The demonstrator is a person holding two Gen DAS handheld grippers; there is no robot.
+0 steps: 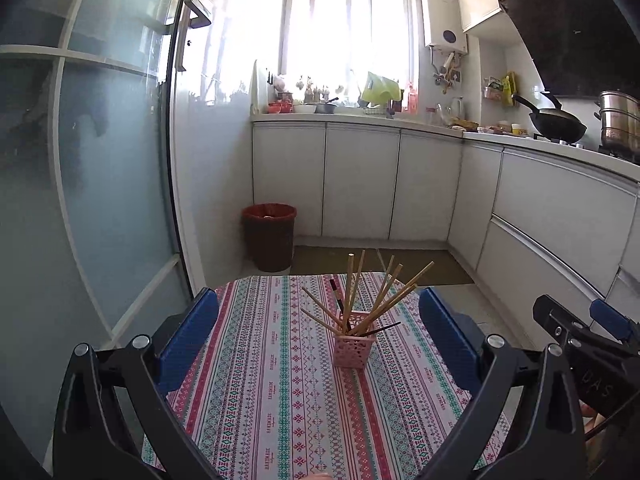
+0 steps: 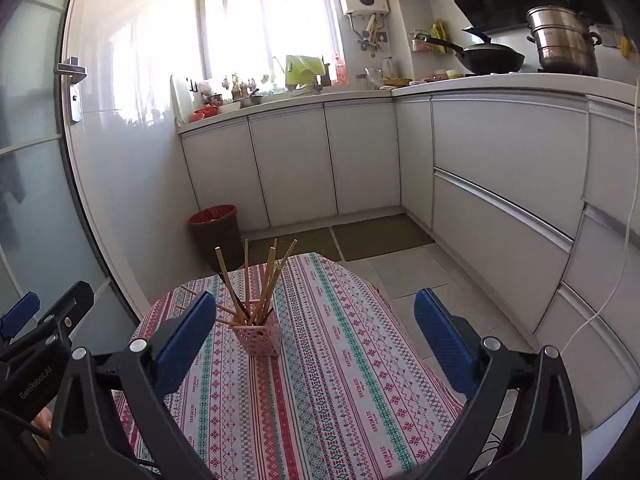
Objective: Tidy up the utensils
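Observation:
A pink perforated holder (image 1: 350,345) stands upright on the patterned tablecloth (image 1: 280,392). Several wooden chopsticks (image 1: 384,300) and a dark one fan out of it. My left gripper (image 1: 320,320) is open and empty, held above the near side of the table, with the holder between and beyond its blue fingers (image 1: 192,332). The holder (image 2: 259,336) and its chopsticks (image 2: 256,284) also show in the right wrist view. My right gripper (image 2: 316,320) is open and empty, with the holder just right of its left finger (image 2: 188,332). The right gripper (image 1: 584,328) shows at the left view's right edge.
A dark bin with a red rim (image 1: 269,236) stands on the floor beyond the table. White cabinets (image 1: 360,180) and a counter with a wok (image 1: 558,122) and steel pot (image 2: 560,40) run along the back and right. A glass door (image 1: 100,160) is at the left.

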